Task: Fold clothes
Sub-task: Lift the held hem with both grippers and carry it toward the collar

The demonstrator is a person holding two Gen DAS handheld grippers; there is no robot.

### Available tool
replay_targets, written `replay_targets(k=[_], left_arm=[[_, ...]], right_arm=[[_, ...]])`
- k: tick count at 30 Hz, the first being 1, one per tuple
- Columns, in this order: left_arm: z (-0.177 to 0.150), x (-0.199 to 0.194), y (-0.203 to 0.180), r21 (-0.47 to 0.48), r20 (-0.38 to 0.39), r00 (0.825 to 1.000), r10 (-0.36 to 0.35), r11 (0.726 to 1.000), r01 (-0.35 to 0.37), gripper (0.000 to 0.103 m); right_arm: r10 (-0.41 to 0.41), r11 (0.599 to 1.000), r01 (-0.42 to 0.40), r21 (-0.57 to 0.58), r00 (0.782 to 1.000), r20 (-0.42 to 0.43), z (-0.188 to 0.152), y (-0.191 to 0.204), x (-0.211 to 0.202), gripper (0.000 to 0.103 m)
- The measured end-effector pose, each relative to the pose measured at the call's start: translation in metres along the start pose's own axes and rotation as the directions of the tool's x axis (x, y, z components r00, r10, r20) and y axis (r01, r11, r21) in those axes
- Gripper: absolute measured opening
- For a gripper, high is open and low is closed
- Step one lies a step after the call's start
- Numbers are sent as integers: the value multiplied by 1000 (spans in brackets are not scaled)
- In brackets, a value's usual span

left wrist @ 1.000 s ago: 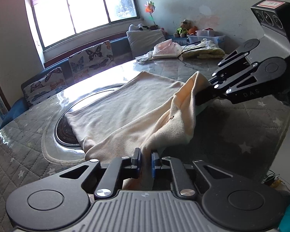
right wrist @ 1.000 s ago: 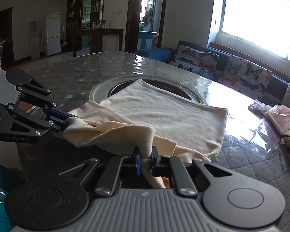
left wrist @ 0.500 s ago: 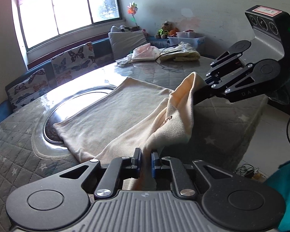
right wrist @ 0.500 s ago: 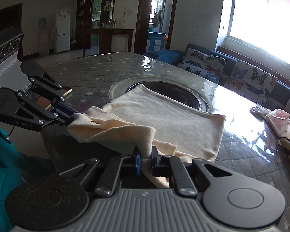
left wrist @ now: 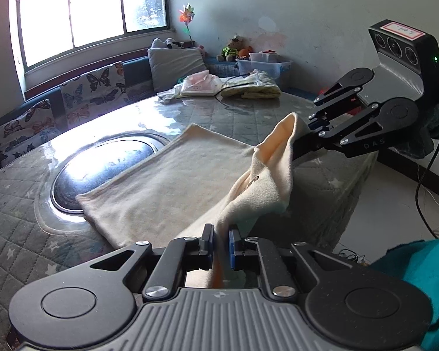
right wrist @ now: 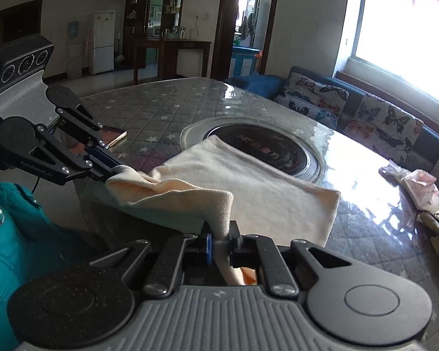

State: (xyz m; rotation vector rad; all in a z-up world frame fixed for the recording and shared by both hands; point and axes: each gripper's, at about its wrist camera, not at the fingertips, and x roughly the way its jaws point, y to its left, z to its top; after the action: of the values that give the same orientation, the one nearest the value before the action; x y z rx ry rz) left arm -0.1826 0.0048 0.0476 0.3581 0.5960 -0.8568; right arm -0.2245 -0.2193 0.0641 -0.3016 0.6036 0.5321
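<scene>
Cream cloth (left wrist: 172,181) lies mostly flat on the quilted table (left wrist: 11,228), ahead of both grippers, its near edge lifted clear of the surface. Left gripper (left wrist: 219,241) is clamped on one raised corner; right gripper (right wrist: 221,241) is clamped on the other, fabric sagging between them. Beyond the cloth sits a round inset plate (right wrist: 278,149).

Left wrist view: right gripper (left wrist: 303,133) carries raised lettering "DAS" on its lower finger link; a red-bordered white label (left wrist: 400,30) sits on top of its camera housing, handwriting too small to read. Right wrist view: left gripper (right wrist: 114,168) shows "GenRobot.AI" printed on its lower link. Red characters on the dark round hotplate (right wrist: 266,146) set in the table, not legible.
</scene>
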Motion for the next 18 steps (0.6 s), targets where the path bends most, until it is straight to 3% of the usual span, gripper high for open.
replay_targets(k=[10, 18], left_arm=[[31, 19, 37, -56, 29, 995, 92, 994, -90, 11], [59, 58, 86, -144, 1, 984, 177, 974, -175, 9]], right_arm=[[-39, 999, 39, -13, 998, 54, 33, -31, 27, 9], [-77, 997, 78, -24, 995, 59, 70, -60, 81, 9]])
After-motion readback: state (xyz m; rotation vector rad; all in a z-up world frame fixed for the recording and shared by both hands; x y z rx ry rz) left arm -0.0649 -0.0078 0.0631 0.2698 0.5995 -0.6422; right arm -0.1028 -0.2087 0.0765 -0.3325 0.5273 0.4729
